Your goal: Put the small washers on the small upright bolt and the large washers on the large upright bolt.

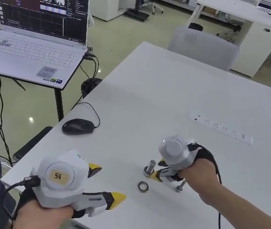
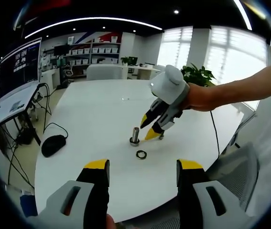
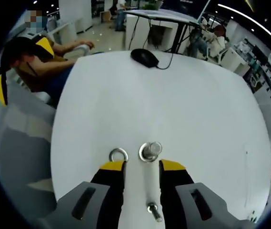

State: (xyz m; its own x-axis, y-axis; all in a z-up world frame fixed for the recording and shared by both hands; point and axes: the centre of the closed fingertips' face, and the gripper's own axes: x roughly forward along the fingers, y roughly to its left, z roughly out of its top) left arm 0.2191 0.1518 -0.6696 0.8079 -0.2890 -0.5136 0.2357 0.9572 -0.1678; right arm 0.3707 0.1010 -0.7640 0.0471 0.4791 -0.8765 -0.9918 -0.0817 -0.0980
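Observation:
The large upright bolt point(image 1: 149, 167) stands on the white table point(image 1: 173, 95), just ahead of my right gripper point(image 1: 158, 170), which is open. In the right gripper view the large bolt point(image 3: 150, 151) sits right past the yellow fingertips point(image 3: 112, 166). A loose washer point(image 3: 118, 154) lies flat to its left. The small bolt point(image 3: 154, 210) stands between the right gripper's fingers, nearer their base. My left gripper point(image 1: 105, 183) hovers open near the table's front edge, holding nothing. From its view the washer point(image 2: 141, 154), large bolt point(image 2: 135, 135) and right gripper point(image 2: 148, 127) lie ahead.
A black mouse point(image 1: 78, 126) with its cable lies at the table's left edge. A white power strip point(image 1: 223, 128) lies at the right. A laptop point(image 1: 30, 43) stands on a side stand to the left, and a grey chair point(image 1: 202, 47) is behind the table.

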